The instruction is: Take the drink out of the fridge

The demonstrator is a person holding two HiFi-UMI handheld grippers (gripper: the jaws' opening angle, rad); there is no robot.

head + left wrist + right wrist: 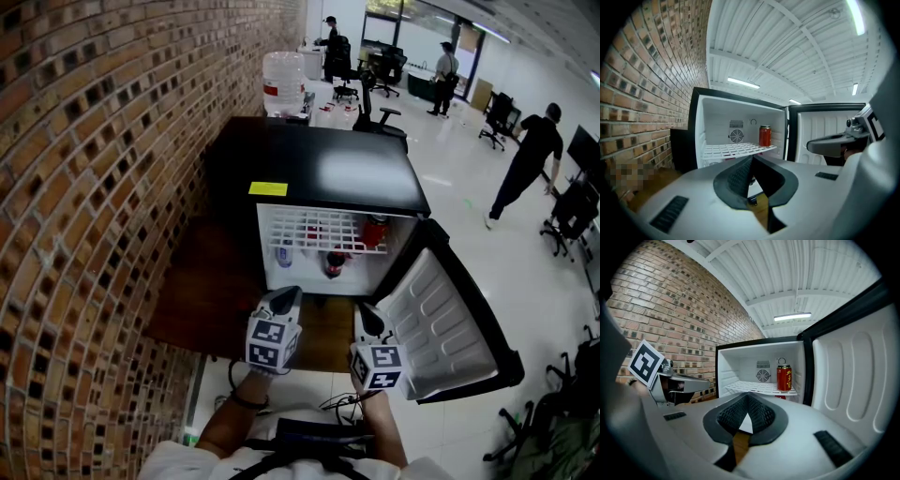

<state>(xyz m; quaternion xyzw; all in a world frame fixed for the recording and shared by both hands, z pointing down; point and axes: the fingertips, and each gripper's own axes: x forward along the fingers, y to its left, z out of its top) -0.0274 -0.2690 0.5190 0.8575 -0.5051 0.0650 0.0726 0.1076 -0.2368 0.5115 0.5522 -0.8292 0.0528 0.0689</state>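
Head view: a small black fridge with a white inside [319,169] stands by the brick wall [103,187], its door [441,323] swung wide open. A red drink can [375,231] stands on the white wire shelf [305,230], at its right end (a dark bottle [335,264] sits lower down).
Left gripper view: the left gripper [752,159] has its jaws pressed together, nothing between them. It faces the opening, apart from the can.
Right gripper view: the right gripper [747,397] is likewise closed and empty; the can is upright.
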